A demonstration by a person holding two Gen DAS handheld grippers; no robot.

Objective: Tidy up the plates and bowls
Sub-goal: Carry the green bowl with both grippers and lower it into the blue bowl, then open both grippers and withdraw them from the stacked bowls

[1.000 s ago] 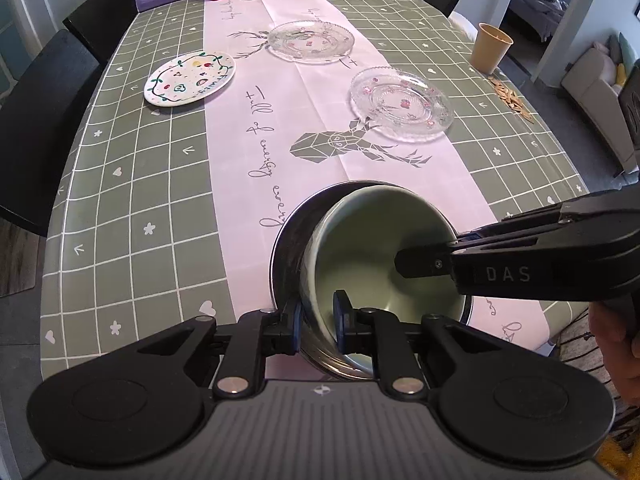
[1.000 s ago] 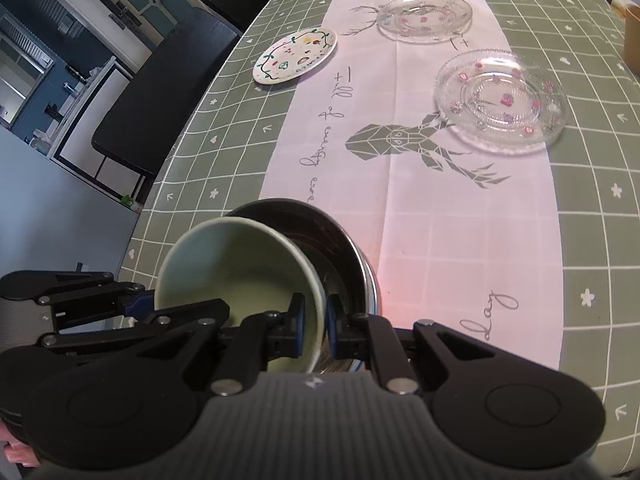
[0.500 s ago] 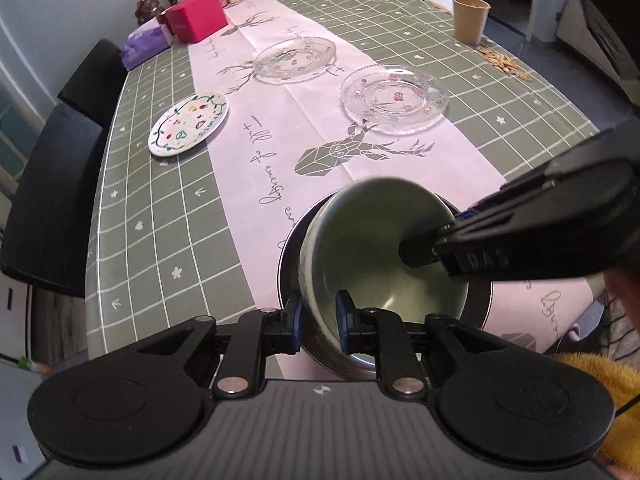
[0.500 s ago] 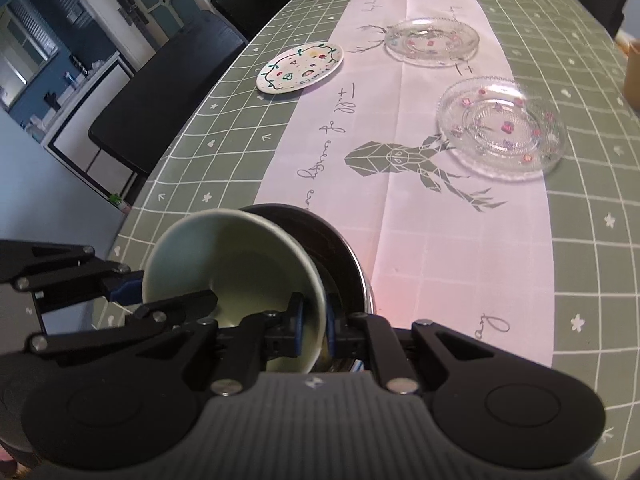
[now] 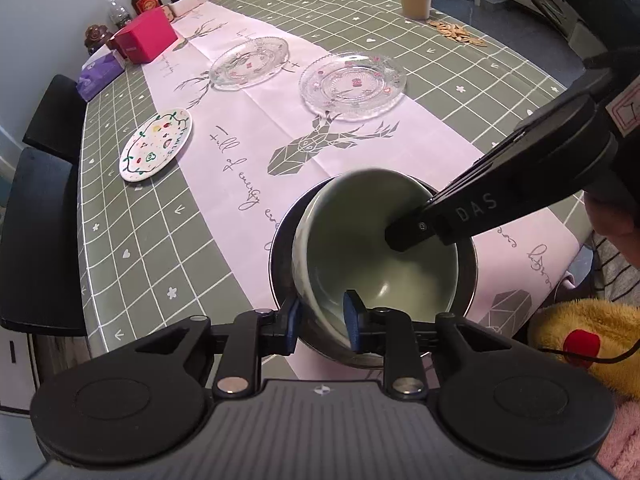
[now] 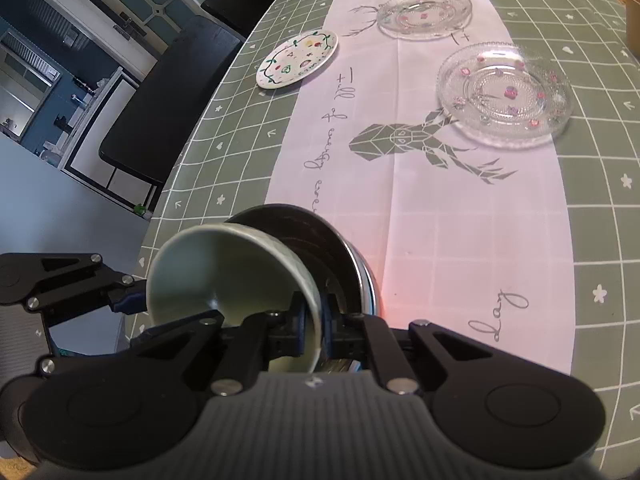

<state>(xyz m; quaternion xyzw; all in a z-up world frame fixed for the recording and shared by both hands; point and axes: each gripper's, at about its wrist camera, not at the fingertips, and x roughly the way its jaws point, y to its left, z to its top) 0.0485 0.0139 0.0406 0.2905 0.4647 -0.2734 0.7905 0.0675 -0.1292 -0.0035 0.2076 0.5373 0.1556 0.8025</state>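
Your pale green bowl (image 5: 376,248) sits tilted inside the dark metal bowl (image 6: 320,236) at the near end of the table (image 5: 132,240), its mouth tipped toward your left side. Your right gripper (image 6: 312,326) is clamped tight on its rim. Your left gripper (image 5: 320,320) straddles the opposite rim, jaws opening, pads off the wall. Beyond, two glass plates (image 5: 352,84) and a painted plate (image 5: 156,150) lie well apart.

Left tool (image 5: 321,326) wider around bowl (image 5: 376,240) rim
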